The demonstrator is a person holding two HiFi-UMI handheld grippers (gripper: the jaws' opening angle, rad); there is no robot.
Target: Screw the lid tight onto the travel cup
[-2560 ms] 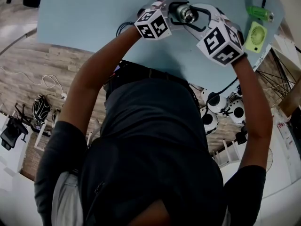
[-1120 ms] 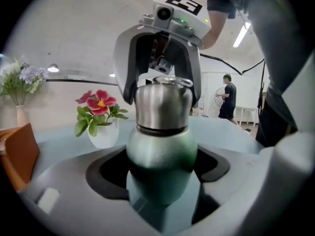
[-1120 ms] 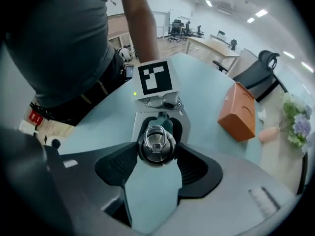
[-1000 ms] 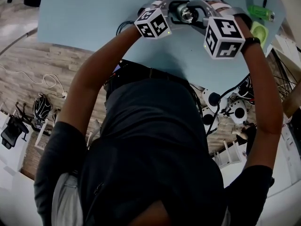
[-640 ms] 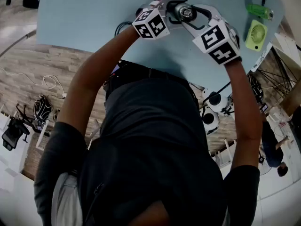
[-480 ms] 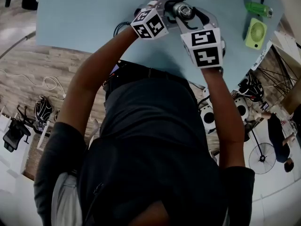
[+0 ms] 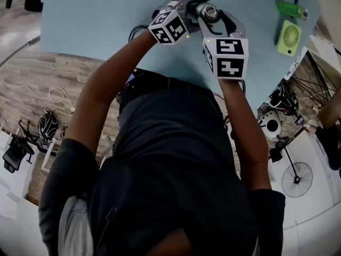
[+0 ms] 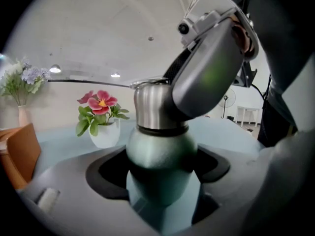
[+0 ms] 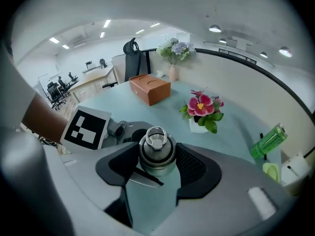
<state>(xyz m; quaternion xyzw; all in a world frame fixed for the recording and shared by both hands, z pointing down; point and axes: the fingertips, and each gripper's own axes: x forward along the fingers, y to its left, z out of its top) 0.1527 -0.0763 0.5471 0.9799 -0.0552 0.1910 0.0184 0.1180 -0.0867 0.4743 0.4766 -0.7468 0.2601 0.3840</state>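
Left tool (image 8: 160, 175) clamps the travel cup (image 8: 160, 149) body, upright on the table (image 7: 101, 20). Right tool (image 9: 156, 165) grips the lid (image 9: 156, 150), already seated on the cup. Final tightening twists likely remain.

Looking down from the head view: the travel cup (image 8: 160, 151) stands on the table (image 7: 96, 15), lid (image 9: 156, 149) on top. The left gripper (image 8: 160, 173) hugs the cup's body from 8 o'clock, and the right gripper (image 9: 156, 166) pinches the lid from 5. From the cup, the flower pot (image 9: 201, 114) is around 1, the bottle (image 7: 292, 9) at 3, with the fan (image 7: 288, 38) just beside the bottle at its 6.
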